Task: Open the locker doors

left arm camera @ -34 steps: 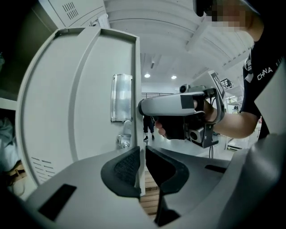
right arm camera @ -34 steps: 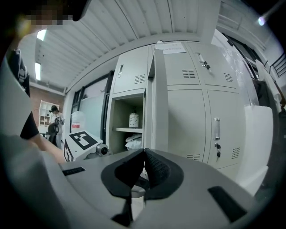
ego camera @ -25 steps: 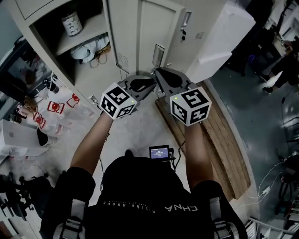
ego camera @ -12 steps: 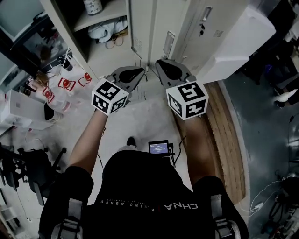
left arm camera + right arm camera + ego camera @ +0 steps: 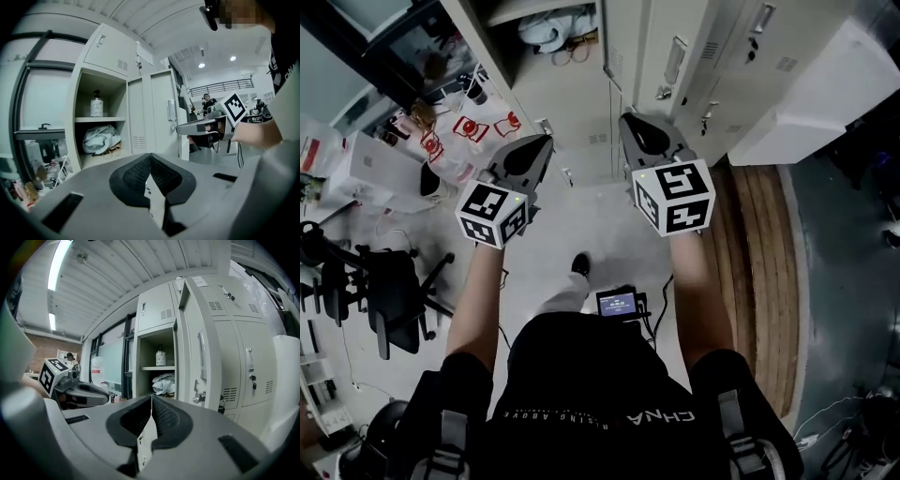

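The grey lockers (image 5: 769, 37) run along the top of the head view. One compartment (image 5: 101, 122) stands open, with a bottle (image 5: 96, 104) on its shelf and bundled cloth (image 5: 101, 139) below. Its door (image 5: 201, 348) is swung out, handle towards me. My left gripper (image 5: 544, 142) and right gripper (image 5: 630, 120) hover side by side in front of the lockers, short of them and touching nothing. Both are shut and empty, with their ribbed pads meeting. From each gripper view I can see the other gripper: the right gripper (image 5: 201, 127) and the left gripper (image 5: 77, 390).
Bags and bottles (image 5: 441, 141) clutter the floor at the left, beside a white box (image 5: 347, 169) and a black office chair (image 5: 384, 281). Wooden planks (image 5: 764, 272) lie along the floor at the right. A white panel (image 5: 834, 84) juts out at the top right.
Both grippers have drawn back from the locker door and moved apart. The lockers have slid up and away in the head view as the person stepped back.
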`<state>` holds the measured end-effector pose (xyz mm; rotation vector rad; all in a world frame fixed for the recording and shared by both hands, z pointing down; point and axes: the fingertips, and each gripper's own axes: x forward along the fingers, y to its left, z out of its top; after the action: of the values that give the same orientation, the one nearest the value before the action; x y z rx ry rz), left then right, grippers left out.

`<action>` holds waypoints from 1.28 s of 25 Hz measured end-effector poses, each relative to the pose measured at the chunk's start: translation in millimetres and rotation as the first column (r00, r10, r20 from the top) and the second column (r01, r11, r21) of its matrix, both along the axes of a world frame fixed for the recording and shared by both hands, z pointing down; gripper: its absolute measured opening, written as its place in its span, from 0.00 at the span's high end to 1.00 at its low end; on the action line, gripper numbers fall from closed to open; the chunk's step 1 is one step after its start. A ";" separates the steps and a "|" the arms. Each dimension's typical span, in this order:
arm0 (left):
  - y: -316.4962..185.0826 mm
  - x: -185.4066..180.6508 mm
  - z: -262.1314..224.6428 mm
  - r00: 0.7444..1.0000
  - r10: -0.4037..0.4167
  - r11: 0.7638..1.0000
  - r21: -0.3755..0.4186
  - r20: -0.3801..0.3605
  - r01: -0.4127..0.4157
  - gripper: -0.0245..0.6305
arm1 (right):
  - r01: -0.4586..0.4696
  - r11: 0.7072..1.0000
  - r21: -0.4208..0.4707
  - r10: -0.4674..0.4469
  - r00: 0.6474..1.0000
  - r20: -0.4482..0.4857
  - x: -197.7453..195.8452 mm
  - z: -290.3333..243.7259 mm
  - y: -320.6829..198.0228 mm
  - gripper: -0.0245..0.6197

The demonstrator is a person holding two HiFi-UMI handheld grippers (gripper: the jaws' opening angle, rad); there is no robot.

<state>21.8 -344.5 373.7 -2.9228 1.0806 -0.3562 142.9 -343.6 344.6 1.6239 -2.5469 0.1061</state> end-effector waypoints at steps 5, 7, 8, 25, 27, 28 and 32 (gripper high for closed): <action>12.8 -12.1 11.7 0.998 -0.056 0.998 -0.029 0.004 0.056 0.93 | -0.032 0.999 -0.012 0.032 0.999 0.019 5.1 7.1 9.7 0.91; 19.4 -14.9 16.6 0.997 -0.071 0.997 -0.036 -0.007 0.070 0.93 | -0.037 0.999 -0.014 0.037 0.999 0.003 4.5 11.3 16.9 0.91; 23.8 -15.5 18.0 0.997 -0.072 0.997 -0.035 -0.015 0.072 0.93 | -0.038 0.999 -0.014 0.038 0.999 -0.002 3.5 12.9 21.0 0.91; 180.8 -121.4 6.9 0.990 -0.009 1.000 -0.001 -0.139 0.009 0.93 | -0.023 0.999 -0.027 0.019 0.990 -0.143 -122.8 15.5 162.9 0.91; 200.7 -135.5 10.0 0.989 -0.013 1.000 0.000 -0.147 0.013 0.93 | -0.031 0.999 -0.031 0.026 0.986 -0.166 -137.3 18.3 186.0 0.91; 210.0 -140.7 12.4 0.988 -0.011 1.000 -0.005 -0.151 0.010 0.93 | -0.035 0.999 -0.032 0.028 0.984 -0.178 -143.7 20.0 197.4 0.91; 237.8 -149.1 16.5 0.988 0.012 1.000 -0.011 -0.156 -0.014 0.93 | -0.051 0.998 -0.038 0.041 0.972 -0.229 -158.3 22.9 234.0 0.91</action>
<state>-127.3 -106.7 390.1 -3.0097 1.0781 -0.1351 -15.4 -109.6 367.5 1.5792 -2.3202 -0.0207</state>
